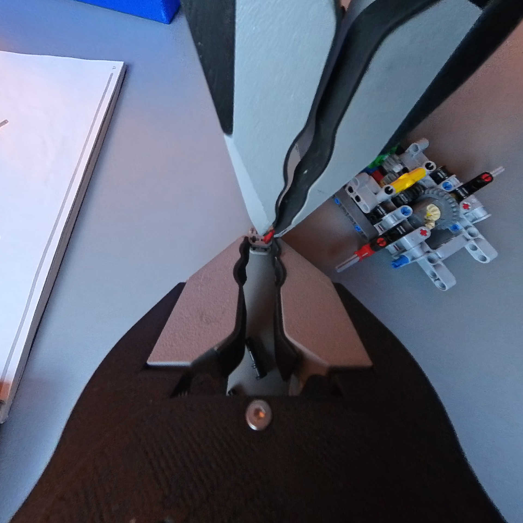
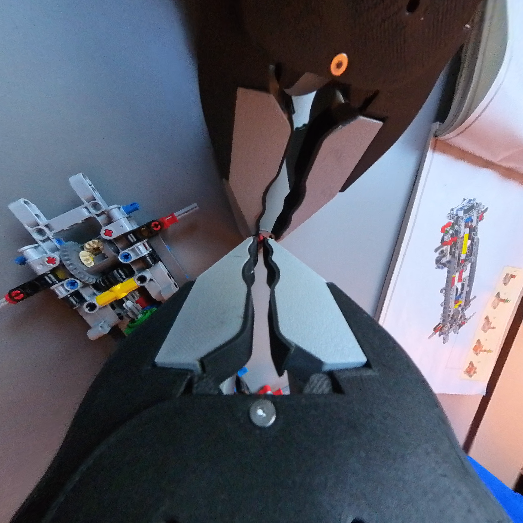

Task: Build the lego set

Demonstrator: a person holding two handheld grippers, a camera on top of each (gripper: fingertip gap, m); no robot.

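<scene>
My left gripper (image 1: 259,246), with brown fingers, is shut on a small grey connector piece (image 1: 255,239) at its tips. My right gripper (image 2: 260,241), with grey fingers, is shut on a small red pin (image 2: 259,238). The two grippers meet tip to tip above the table, and the red pin (image 1: 268,235) touches the grey piece. In the left wrist view the right gripper (image 1: 276,230) comes in from the top. In the right wrist view the left gripper (image 2: 264,230) comes in from the top, with the grey piece (image 2: 266,232) at its tips.
A part-built toy brick gear assembly (image 1: 418,215) lies on the grey table (image 1: 158,175); it also shows in the right wrist view (image 2: 90,263). An open instruction booklet (image 1: 51,169) lies at the other side (image 2: 452,268). A blue object (image 1: 135,8) sits at the far edge. The tips of both grippers are at nearly the same place.
</scene>
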